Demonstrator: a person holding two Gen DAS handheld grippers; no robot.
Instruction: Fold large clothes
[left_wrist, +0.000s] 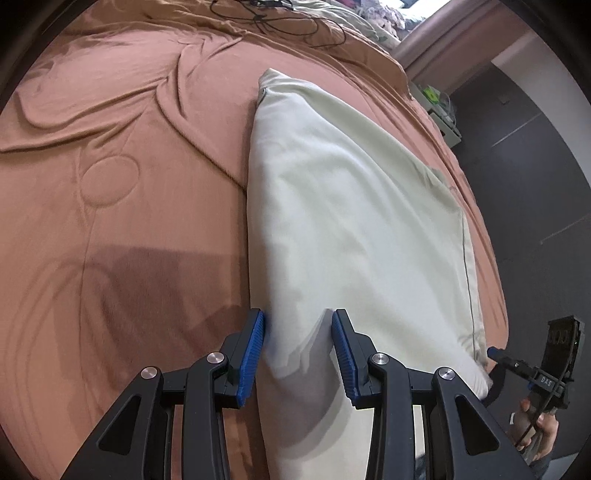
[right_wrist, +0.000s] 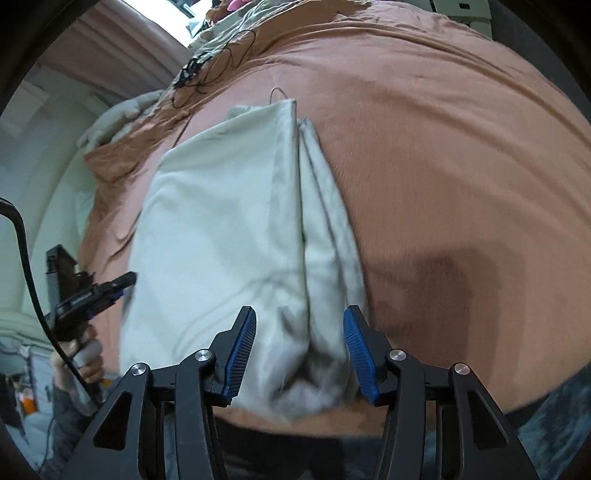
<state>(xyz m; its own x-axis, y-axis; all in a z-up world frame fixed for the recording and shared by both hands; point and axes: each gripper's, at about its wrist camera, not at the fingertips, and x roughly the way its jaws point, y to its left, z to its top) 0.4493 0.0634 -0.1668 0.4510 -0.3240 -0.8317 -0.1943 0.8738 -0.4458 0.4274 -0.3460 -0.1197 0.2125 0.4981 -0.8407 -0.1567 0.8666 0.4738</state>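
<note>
left tool (left_wrist: 298, 321): nearest the lens in the left wrist view, black linkage with blue ribbed pads (left_wrist: 255, 354). Jaws stand apart, straddling the near left corner strip of the cloth. Whether the pads touch the fabric can't be told; no pinch visible.
right tool (right_wrist: 300, 319): same build, blue pads (right_wrist: 360, 354) apart, hanging over the near end of the cloth where the stacked edges bunch up. Pads clear of the fabric on both sides; view is motion-blurred.
folded cloth (left_wrist: 354, 229): pale cream, large, laid flat as a long folded panel on the bed, running away from the cameras. Seamed edge along its right side in the left wrist view; in the right wrist view (right_wrist: 229, 229) several layered edges show along its right side.
bed cover (left_wrist: 122, 177): rust-orange quilted, wrinkled, under the cloth; tool shadows fall on it beside the cloth.
cable (left_wrist: 280, 26): black, looped loosely at the far end of the bed, well apart from the cloth.
hands: right hand (left_wrist: 537, 428) grips its tool handle at the right edge of the left wrist view; left hand (right_wrist: 86, 354) seen likewise at the left edge of the right wrist view.
</note>
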